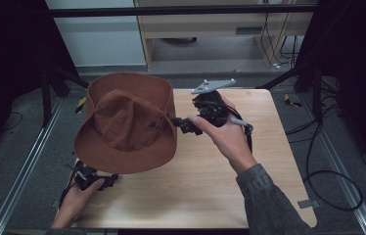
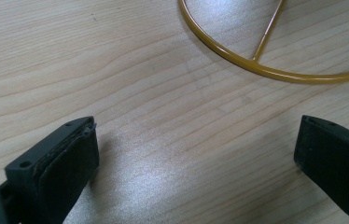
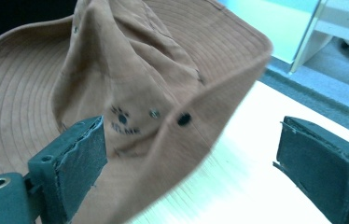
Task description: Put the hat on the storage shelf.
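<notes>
1. The brown hat [image 1: 127,125] is sitting raised above the left half of the tabletop [image 1: 210,181], tilted so its crown and the top of its wide brim are facing up toward the high view.
2. In the right gripper view the hat [image 3: 130,84] is looming close, showing a small dark paw-print mark, a metal snap and an eyelet on the side of the crown.
3. I am holding my right tongs [image 1: 183,124] level at the hat's right edge, pointing them left at the brim.
4. Their jaws are standing spread wide; in the right gripper view the brim's edge is lying between them, and I cannot tell whether the left jaw is brushing the cloth, while the right jaw is hanging apart from it over bare wood.
5. The grey three-cornered plate [image 1: 213,85] is sitting on top of these tongs, above my right hand [image 1: 225,134].
6. My left tongs [image 1: 90,177] are resting low at the tabletop's near-left corner, under the hat's front brim, with my left hand [image 1: 73,200] behind them.
7. In the left gripper view their jaws are spread with only wood grain between them.
8. Beyond them a yellow wire ring [image 2: 266,70] with a thin spoke is lying flat on the tabletop [image 2: 163,140], well apart from both jaws.
</notes>
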Action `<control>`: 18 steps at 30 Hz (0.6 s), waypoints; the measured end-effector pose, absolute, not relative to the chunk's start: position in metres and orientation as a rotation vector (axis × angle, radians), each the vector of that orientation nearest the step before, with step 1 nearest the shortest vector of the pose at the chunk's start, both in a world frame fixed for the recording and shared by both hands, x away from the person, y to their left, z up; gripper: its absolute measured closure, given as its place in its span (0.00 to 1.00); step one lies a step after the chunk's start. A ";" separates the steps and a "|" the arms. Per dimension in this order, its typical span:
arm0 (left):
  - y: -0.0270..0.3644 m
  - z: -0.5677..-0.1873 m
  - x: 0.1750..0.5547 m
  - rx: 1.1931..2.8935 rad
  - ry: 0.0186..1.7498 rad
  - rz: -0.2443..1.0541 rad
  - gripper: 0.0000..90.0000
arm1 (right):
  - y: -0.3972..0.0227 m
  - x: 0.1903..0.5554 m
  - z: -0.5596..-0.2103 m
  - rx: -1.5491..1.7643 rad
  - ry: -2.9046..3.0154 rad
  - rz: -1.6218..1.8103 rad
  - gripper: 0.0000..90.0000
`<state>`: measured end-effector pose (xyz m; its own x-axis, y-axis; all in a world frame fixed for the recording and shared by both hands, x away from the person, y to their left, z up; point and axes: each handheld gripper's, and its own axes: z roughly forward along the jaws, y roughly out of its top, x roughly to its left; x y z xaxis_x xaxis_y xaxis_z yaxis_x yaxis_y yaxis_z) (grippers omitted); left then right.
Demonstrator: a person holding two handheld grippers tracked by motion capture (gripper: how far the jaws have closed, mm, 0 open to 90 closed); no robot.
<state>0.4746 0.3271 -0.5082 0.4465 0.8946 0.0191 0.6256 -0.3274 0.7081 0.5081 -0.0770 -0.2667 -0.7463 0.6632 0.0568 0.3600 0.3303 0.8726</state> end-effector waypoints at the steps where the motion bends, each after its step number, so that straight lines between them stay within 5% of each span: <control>1: 0.327 -0.508 0.475 2.068 1.268 0.549 0.00 | -0.084 0.505 -0.268 0.922 2.279 1.377 0.09; 18: 0.327 -0.508 0.474 2.063 1.271 0.550 0.00 | -0.179 0.477 -0.345 1.068 2.193 1.239 0.17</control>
<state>0.4737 0.3266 -0.5083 0.4435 0.8961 0.0174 0.6255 -0.3233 0.7100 0.4766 -0.1786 -0.3452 -0.6265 0.7791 0.0229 0.4218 0.3142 0.8505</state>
